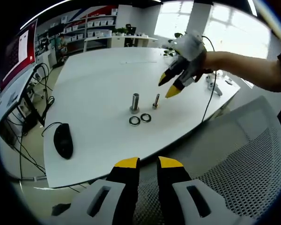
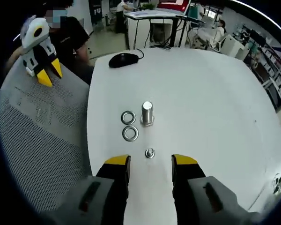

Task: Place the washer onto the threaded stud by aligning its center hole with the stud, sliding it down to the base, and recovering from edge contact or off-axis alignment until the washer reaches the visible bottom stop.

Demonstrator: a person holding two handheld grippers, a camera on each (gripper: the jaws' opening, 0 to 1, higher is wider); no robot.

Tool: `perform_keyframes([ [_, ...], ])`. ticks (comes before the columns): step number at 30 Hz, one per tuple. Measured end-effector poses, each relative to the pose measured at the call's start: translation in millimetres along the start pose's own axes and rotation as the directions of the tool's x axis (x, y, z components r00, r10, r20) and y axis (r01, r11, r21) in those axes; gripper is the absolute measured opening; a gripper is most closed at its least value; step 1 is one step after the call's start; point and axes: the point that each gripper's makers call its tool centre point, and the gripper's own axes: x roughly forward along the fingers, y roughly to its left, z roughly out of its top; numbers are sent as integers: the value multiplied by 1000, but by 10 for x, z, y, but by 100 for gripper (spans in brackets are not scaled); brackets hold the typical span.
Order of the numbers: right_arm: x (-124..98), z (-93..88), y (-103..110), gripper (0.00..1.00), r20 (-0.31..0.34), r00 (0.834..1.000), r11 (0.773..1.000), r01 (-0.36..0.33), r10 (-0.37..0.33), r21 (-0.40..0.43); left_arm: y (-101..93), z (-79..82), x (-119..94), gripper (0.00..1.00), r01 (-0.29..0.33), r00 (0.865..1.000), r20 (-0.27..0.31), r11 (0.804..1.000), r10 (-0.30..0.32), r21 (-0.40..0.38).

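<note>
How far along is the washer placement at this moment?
Nothing is done yet: both washers lie flat on the table beside the upright stud, which is bare. A small bolt stands nearby. In hand: nothing; the right gripper is open above the table near the small bolt, and the left gripper is empty, back past the table edge. Left: pick up a washer, align, slide down.

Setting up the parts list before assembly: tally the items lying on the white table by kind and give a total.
Washers: 2
Large threaded stud, upright: 1
Small bolt, upright: 1
Computer mouse: 1
Total: 5
</note>
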Motion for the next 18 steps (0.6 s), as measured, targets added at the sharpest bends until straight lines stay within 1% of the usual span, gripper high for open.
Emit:
perform_keyframes([
  [4,-209,-27,69,37,70,997,997,15,-20,75,-9,4,1,12,0,1000,0,1000,0,1],
  [5,-271,-22,105,37,97,995,994,11,-22,108,-13,5,1,12,0,1000,0,1000,0,1],
  [7,-375,-13,178,37,132,991,984,-6,-18,175,-18,7,-1,12,0,1000,0,1000,0,2],
  [10,-531,-12,243,37,155,988,982,-1,-28,187,-16,9,-1,12,0,1000,0,1000,0,2],
  [11,-580,11,265,37,181,983,978,-7,-32,206,-16,10,-1,12,0,1000,1,1000,0,2],
  [12,-652,31,284,37,215,976,968,-14,-42,252,-16,9,0,12,0,1000,0,1000,0,2],
  [13,-674,33,288,37,224,974,964,-15,-46,264,-18,9,1,12,1,1000,0,1000,-1,3],
  [14,-737,25,303,37,247,967,960,-15,-56,278,-14,9,-1,12,1,1000,1,1000,-1,5],
  [15,-775,-9,326,37,246,968,961,-16,-55,278,-16,10,-1,12,2,1000,1,1000,-2,8],
  [18,-908,-70,398,37,288,956,945,-34,-64,325,-13,9,-3,12,3,1000,2,1000,-3,11],
])
